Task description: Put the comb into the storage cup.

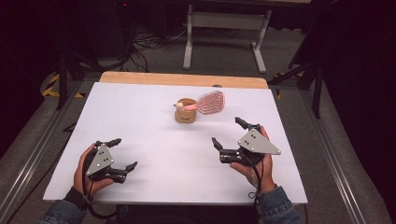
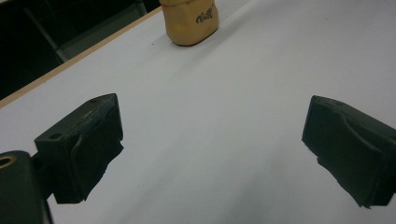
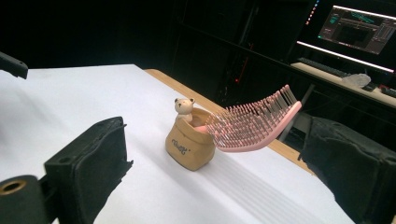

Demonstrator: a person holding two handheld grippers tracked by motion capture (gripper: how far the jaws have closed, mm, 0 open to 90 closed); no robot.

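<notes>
Hairbrush [image 1: 211, 102] sits just above centre of the high view, handle dropped into a small tan holder [image 1: 185, 113], head sticking out to the right over the white table [image 1: 140, 121]. In the right gripper view the brush [image 3: 254, 126] is right of centre, the holder [image 3: 189, 143] mid-frame, with a little bear figure [image 3: 184, 106] on its rim.

Left gripper [image 1: 116, 155], lower left of the high view: jaws wide apart, nothing between them. Right gripper [image 1: 227, 133], lower right: also spread wide and empty. Both well apart from the brush.

Handling, my read:
- Brush looks like light plastic with a stiff, curved back; the bristles look flexible, so they'd give and slip under a pad.
- Holder looks small and light, likely to tip or drag if the brush is pulled sideways.
- Best hold: across the edges of the pink head near the neck, pads on the rim and back, not on the bristles. Handle is buried in the holder, can't tell how deep.

Orientation:
- Long axis runs from the holder up and to the right in both the high and right gripper views, tilted, not flat.
- Head end points right and away from the person; bristles face up and back toward the holder.

Left gripper view has the holder [image 2: 189, 21] at top centre.
</notes>
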